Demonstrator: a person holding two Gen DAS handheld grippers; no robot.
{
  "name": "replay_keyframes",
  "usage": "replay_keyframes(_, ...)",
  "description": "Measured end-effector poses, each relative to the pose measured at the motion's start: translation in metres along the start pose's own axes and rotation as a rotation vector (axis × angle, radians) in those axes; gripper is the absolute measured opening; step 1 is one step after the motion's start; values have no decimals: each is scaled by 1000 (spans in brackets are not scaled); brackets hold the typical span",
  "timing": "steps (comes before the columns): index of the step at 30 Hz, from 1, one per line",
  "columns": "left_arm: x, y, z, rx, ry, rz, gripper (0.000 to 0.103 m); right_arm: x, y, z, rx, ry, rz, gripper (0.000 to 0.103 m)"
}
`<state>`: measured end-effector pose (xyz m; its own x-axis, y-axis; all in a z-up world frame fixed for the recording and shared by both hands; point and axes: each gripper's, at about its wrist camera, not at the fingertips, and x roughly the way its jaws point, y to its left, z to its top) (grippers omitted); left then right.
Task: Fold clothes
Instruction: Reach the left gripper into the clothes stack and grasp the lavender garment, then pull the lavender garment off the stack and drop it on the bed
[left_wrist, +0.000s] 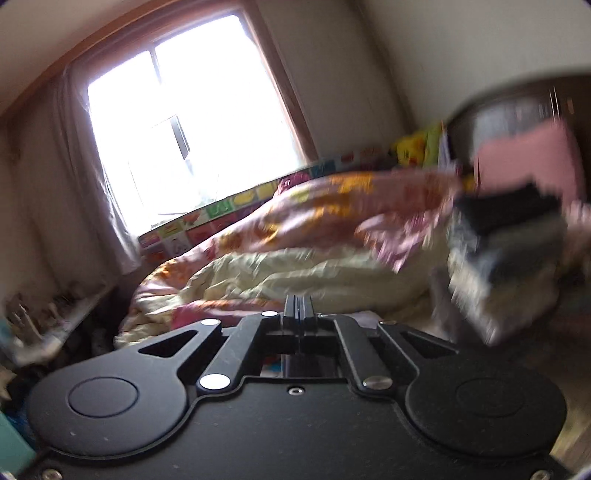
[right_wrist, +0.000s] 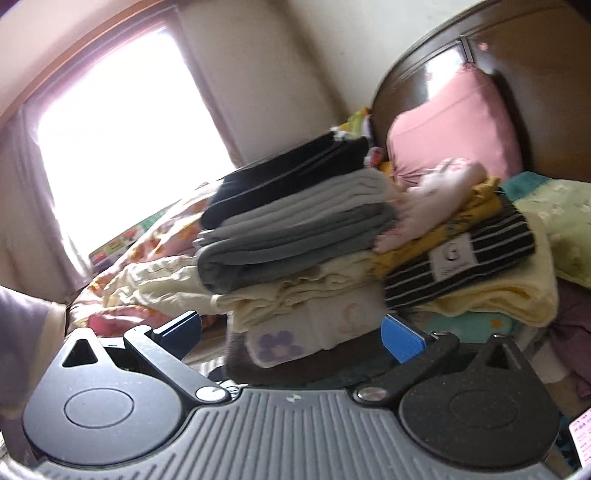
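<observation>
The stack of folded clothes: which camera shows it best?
The right wrist view: the stack of folded clothes sits sharp and central, each layer distinct, from black on top to cream below. The left wrist view shows it only as a motion-blurred pile at the right edge.

The left hand-held gripper (left_wrist: 298, 308), a black metal linkage with two round pivot housings, has its two dark fingers pressed flat together with nothing between them, and points slightly downward. The right hand-held gripper (right_wrist: 291, 332), black with a ribbed grey body, holds its blue-padded fingers (right_wrist: 400, 341) spread wide apart, nothing pinched between them, also tilted slightly downward.
</observation>
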<state>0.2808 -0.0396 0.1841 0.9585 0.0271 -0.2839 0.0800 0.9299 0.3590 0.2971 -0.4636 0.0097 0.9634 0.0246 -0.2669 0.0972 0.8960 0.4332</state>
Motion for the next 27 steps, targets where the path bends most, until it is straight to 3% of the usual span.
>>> replay_keyframes(3,-9,16,-16,-114,6,-27,0,-2,14,0,-20,4,32,103)
replay_keyframes(6,9,18,-36,-73,151,21,3,-5,29,-1,-43,9,64,103)
replay_keyframes(7,7,23,-44,-98,167,27,11,-6,34,-1,-52,10,74,103)
replay_keyframes(9,3,33,-61,-140,193,40,47,-9,44,-2,-75,14,103,103)
replay_keyframes(10,-5,33,-67,-130,184,55,52,-11,48,-2,-85,12,116,103)
replay_keyframes(16,-32,30,-107,-169,223,39,59,-13,67,-3,-88,12,196,103)
replay_keyframes(20,-49,29,-131,-212,256,38,62,-6,79,-9,-54,38,305,103)
replay_keyframes(27,-62,30,-172,-327,277,4,72,17,124,-44,-101,198,441,103)
